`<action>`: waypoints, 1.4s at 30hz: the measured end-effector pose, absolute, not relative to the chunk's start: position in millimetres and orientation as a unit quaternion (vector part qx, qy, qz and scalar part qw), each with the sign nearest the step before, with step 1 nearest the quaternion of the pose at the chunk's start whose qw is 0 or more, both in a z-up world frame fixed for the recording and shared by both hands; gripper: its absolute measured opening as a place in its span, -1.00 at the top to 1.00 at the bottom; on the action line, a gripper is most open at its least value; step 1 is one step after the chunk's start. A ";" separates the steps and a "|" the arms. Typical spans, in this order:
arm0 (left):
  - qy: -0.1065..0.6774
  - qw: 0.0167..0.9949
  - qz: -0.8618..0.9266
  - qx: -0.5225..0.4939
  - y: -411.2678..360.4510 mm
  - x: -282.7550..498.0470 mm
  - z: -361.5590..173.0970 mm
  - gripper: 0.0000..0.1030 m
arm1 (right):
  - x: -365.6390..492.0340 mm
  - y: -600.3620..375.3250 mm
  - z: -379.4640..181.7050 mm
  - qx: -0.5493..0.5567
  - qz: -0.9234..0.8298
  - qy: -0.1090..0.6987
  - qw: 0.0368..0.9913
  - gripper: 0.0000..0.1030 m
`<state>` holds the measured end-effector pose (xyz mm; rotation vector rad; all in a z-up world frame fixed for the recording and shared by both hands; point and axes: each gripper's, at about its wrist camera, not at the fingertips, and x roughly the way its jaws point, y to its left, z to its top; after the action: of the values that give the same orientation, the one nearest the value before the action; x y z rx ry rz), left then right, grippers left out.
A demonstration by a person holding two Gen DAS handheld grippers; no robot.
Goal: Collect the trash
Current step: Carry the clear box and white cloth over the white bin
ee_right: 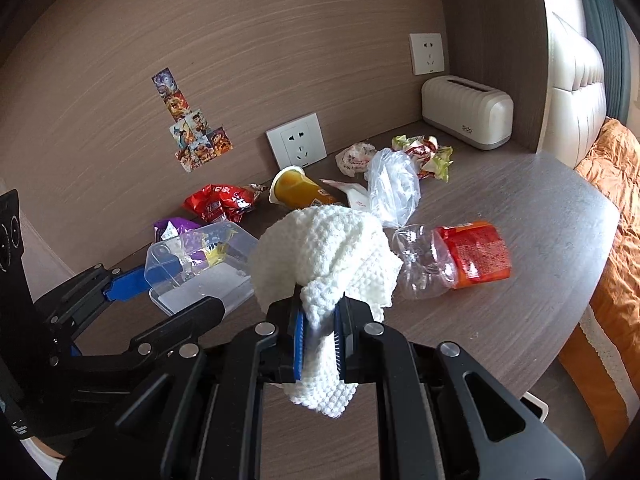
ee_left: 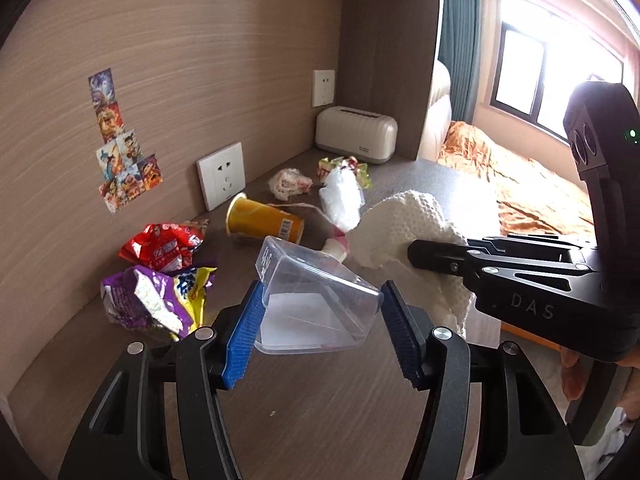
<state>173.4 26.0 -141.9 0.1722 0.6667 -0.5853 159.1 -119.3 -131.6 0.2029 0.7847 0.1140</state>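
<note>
Holding two pieces of trash at once: your left claw (ee_left: pixel 320 312) clamps a clear box (ee_left: pixel 316 300) across its sides, blue pads pressed on both walls, jaws roughly half apart because the box is wide. Your right claw (ee_right: pixel 320 328) is nearly closed, pinching a white paper towel (ee_right: pixel 324 248) by a bunched corner so the rest balloons above the jaws. Both items look clear of the table (ee_right: pixel 500 320), side by side, probably so you can carry them off together; no bin shows in either view.

Rest of the trash sits on the table toward the wall: a yellow cup (ee_right: pixel 298 190) lying on its side, a red wrapper (ee_right: pixel 220 202), a purple wrapper (ee_left: pixel 148 300), a crushed bottle (ee_right: pixel 448 260) with an orange label, a clear bag (ee_right: pixel 392 192), and crumpled wrappers (ee_right: pixel 424 156) near the toaster (ee_right: pixel 466 116). The box grip looks slippery, thin plastic, so keep it level.
</note>
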 end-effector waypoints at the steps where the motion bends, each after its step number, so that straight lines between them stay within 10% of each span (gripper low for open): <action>1: 0.319 0.899 -0.288 0.085 19.8 168.8 -139.2 -0.13 | 153.1 -125.1 -127.6 0.099 0.052 0.377 0.919 0.75; 24: 0.322 0.816 -0.460 0.137 -242.3 51.6 -163.9 -0.13 | -13.8 -361.2 -137.0 0.161 -0.129 0.377 0.903 0.75; 42: 0.406 0.743 -0.498 0.188 -364.7 37.0 -352.1 -0.13 | -32.4 -473.3 -296.1 0.196 -0.163 0.456 0.852 0.75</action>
<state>37.0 -364.7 -352.1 0.4122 0.8894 -1.0902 -32.4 -473.3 -296.1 0.4130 0.9607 -0.3425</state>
